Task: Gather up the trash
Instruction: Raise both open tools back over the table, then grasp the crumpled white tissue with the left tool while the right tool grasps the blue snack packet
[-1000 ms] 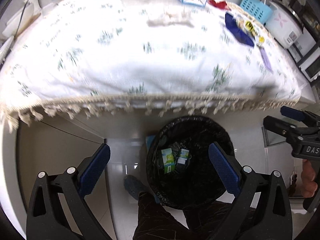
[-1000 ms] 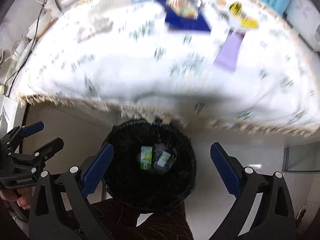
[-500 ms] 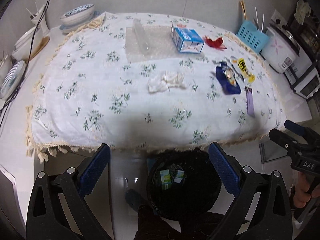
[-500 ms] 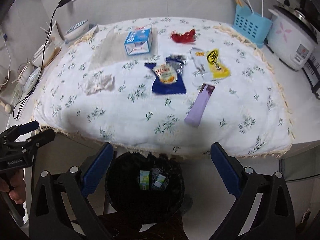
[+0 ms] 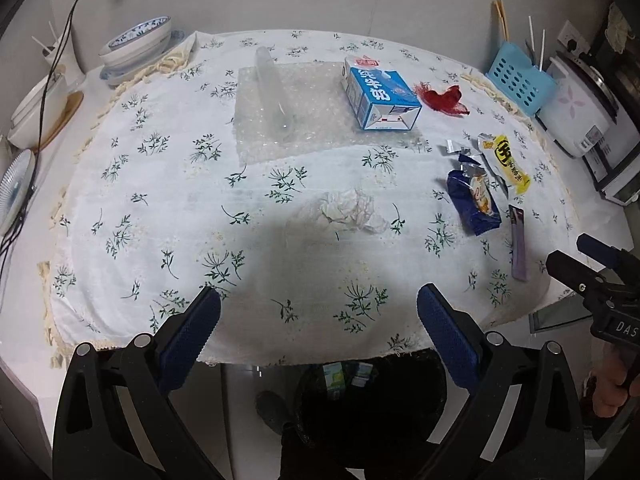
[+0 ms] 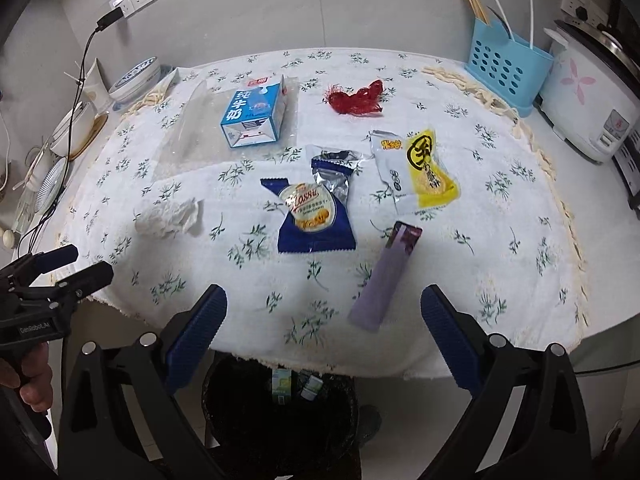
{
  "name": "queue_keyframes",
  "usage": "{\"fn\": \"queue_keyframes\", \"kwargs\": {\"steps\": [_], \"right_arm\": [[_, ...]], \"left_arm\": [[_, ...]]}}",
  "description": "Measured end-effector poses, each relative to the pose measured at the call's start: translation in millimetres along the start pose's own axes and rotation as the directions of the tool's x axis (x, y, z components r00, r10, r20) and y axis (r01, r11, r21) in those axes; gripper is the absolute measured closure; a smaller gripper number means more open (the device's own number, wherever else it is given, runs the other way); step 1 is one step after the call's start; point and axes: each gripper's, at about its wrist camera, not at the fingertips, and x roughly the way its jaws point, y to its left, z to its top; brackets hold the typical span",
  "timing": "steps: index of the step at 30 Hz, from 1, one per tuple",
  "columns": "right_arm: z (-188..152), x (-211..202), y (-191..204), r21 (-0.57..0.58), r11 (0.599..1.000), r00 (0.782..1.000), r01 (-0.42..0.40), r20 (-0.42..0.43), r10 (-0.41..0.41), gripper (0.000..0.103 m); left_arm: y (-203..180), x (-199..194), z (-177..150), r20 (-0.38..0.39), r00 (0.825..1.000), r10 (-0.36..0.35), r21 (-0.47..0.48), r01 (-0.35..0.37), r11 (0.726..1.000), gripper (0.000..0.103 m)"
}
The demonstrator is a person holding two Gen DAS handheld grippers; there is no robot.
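Both tools, left and right, are gaping empty; a crumpled white tissue is lying ahead of the left.

Bare tablecloth ahead of both grippers; purple wrapper just right of centre.

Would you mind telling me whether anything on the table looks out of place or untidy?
Yes: litter is strewn over the tablecloth. A milk carton lies on its side, with a crumpled tissue, a torn-open blue wrapper, a yellow packet, a purple sachet and red scrap nearby.
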Motion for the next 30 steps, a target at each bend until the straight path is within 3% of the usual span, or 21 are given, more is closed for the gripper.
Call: {"fn": "queue_keyframes", "kwargs": {"steps": [17, 24, 30], "right_arm": [[47.1, 76.8, -2.4, 0.04, 0.999, 0.994, -0.015, -0.108, 0.019, 0.014], [56.8, 97.8, -3.0, 0.074, 0.997, 0.988, -0.015, -0.15, 0.026, 0.023], [59.2, 103.8, -2.1, 0.075, 0.997, 0.986, -0.005, -0.167, 0.018, 0.04]], "left_arm": [[-7.4, 71.5, 46.6, -0.091, 0.995, 0.038, -0.021, -0.04, 0.999, 0.011], [-6.8, 85.7, 50.2, -0.128, 0.99, 0.051, -0.03, -0.055, 0.998, 0.03], [-5.5, 89.1, 51.1, -0.161, 0.985, 0.06, -0.048, -0.069, 0.996, 0.05]]}}
